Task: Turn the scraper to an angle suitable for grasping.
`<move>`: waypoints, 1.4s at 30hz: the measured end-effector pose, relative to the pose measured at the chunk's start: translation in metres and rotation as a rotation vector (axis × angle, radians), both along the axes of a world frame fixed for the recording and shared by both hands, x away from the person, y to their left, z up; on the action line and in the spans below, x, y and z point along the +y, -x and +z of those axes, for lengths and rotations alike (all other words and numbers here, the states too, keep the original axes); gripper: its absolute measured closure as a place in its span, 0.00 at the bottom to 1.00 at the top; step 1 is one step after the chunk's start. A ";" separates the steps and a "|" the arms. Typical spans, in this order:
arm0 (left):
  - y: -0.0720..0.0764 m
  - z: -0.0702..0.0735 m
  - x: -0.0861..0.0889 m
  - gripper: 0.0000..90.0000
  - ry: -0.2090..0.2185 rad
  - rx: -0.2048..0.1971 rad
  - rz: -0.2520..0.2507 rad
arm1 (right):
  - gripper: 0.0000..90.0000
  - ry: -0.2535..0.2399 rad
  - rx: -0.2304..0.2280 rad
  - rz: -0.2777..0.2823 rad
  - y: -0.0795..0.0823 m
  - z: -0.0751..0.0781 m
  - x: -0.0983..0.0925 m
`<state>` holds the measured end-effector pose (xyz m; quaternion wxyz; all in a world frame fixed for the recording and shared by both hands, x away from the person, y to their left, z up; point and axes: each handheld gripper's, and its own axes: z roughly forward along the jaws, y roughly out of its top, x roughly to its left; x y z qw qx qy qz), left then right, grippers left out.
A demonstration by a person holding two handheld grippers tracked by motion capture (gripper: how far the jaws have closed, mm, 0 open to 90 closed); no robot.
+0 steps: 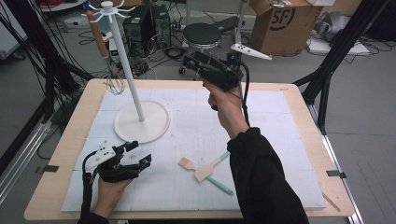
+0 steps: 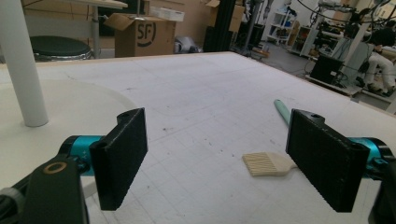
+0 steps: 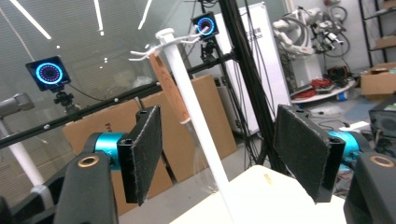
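High view looks down on the table (image 1: pixel 299 140); both gripper views, low and close, share the white stand (image 2: pixel 21 70).

A white metal hanging stand (image 1: pixel 135 93) with a round white base rises from a white foam mat faintly ruled in a grey grid (image 1: pixel 261 135), itself on a pale wooden tabletop (image 1: pixel 70 135). A whisk with a reddish-brown wooden handle (image 1: pixel 97 35) hangs there. The pale wooden spatula (image 1: pixel 208 169) crosses a mint-green handled brush with cream bristles (image 1: pixel 219 184). Both grippers (image 1: pixel 137 154) (image 1: pixel 191 60) are black with turquoise fittings; the sleeve (image 1: pixel 261 182) is black.
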<state>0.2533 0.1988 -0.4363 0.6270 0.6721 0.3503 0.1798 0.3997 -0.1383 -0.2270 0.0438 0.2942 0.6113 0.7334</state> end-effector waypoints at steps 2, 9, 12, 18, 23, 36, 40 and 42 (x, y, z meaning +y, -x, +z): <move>0.000 0.000 -0.001 0.24 -0.003 0.000 -0.003 | 0.36 0.012 0.004 -0.003 0.001 -0.002 -0.003; -0.002 -0.001 -0.005 0.24 -0.012 0.004 -0.015 | 0.36 0.050 0.000 -0.020 0.012 -0.011 -0.015; -0.002 -0.002 -0.005 0.24 -0.010 0.006 -0.015 | 0.37 0.062 -0.004 -0.027 0.016 -0.016 -0.021; -0.001 -0.002 -0.006 0.24 -0.019 0.008 -0.013 | 0.43 0.075 0.014 -0.033 0.018 -0.021 -0.027; 0.000 -0.003 -0.009 0.24 -0.031 0.005 -0.021 | 0.53 0.130 -0.017 -0.040 0.026 -0.022 -0.027; 0.000 -0.002 -0.007 0.24 -0.025 0.002 -0.016 | 0.74 0.214 0.006 -0.053 0.042 -0.052 -0.053; 0.001 -0.002 -0.008 0.24 -0.027 0.001 -0.017 | 0.82 0.221 0.036 -0.059 0.045 -0.064 -0.062; 0.001 -0.002 -0.008 0.24 -0.028 0.002 -0.016 | 0.86 0.227 0.049 -0.057 0.046 -0.069 -0.066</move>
